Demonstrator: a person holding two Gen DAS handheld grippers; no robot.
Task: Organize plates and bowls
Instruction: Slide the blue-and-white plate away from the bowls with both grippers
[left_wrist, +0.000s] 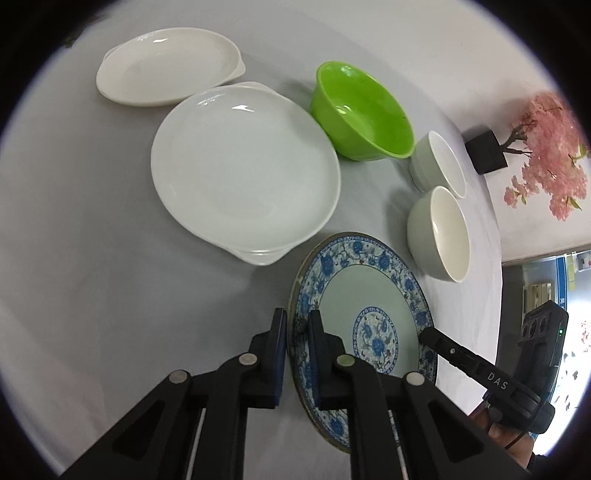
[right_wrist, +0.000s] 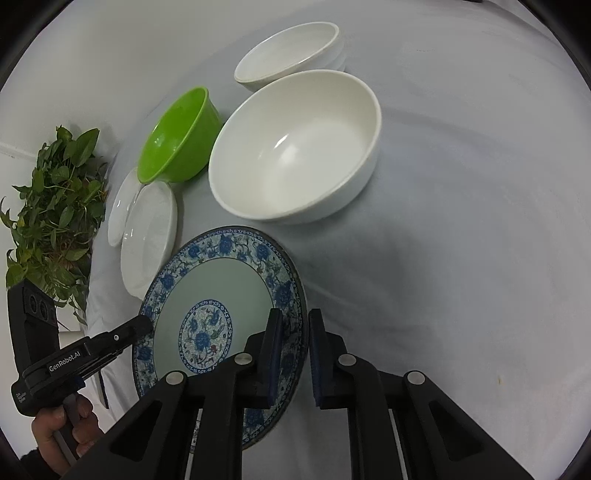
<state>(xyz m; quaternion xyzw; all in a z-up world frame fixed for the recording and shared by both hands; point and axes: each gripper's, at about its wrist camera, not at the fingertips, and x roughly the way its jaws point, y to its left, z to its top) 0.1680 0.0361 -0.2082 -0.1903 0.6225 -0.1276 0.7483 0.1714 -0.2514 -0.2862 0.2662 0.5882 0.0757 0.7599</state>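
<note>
Two grippers have hold of the same blue floral plate (left_wrist: 373, 325), one on each side of its rim. Your left gripper (left_wrist: 298, 325) has its fingers (left_wrist: 279, 343) closed on the plate's left edge, one pad under the rim and one on top. Your right gripper (right_wrist: 293, 325) pinches the opposite edge the same way, its fingers (right_wrist: 271, 343) closed on the patterned border. In the right wrist view the plate (right_wrist: 221, 295) looks tilted, its right edge raised off the white tablecloth (right_wrist: 461, 240).

Just beyond the plate, to the far left, you have a stack of white handled dishes (left_wrist: 243, 166) whose near handle lies close to the plate's far rim, and one more white handled dish (left_wrist: 166, 70) farther off behind it. A green bowl (left_wrist: 364, 114) sits far of the plate, beside the stack. To the far right stand two pale bowls (left_wrist: 439, 232), one behind the other.

At the right edge of the table you can see a small pink blossom tree in a black pot (left_wrist: 543, 147). In the right wrist view a leafy green plant (right_wrist: 55, 206) stands past the table on the left, and a hand (right_wrist: 62, 428) grips the left gripper's handle.
</note>
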